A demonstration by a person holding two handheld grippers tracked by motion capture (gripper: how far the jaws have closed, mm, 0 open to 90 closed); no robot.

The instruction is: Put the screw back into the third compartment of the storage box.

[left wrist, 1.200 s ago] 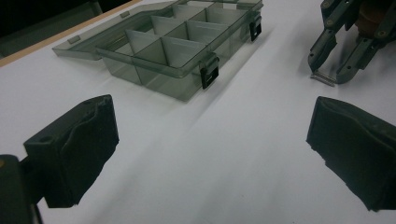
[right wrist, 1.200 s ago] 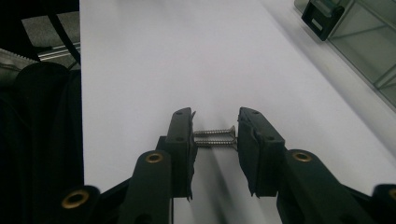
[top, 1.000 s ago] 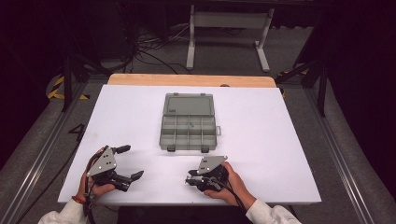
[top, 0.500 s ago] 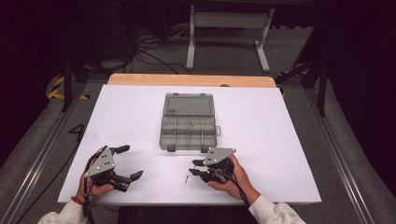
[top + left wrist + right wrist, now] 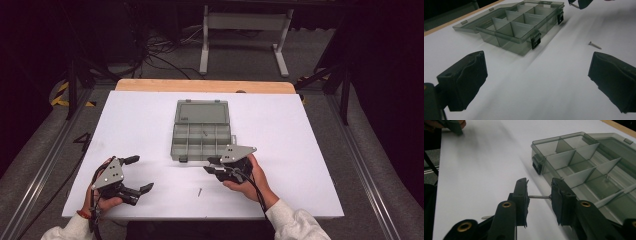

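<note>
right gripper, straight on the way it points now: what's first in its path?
Likely the near wall of the open compartment box. The right gripper, holding a screw end to end, points toward it; depth is unclear, so it might pass above.

No readable text anywhere (box markings too blurred).

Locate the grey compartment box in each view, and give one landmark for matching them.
High view: the box lies open at the middle of the white table.
Left gripper view: upper left to centre.
Right gripper view: upper right.
Shared landmark: the black latch on its front wall.
</note>
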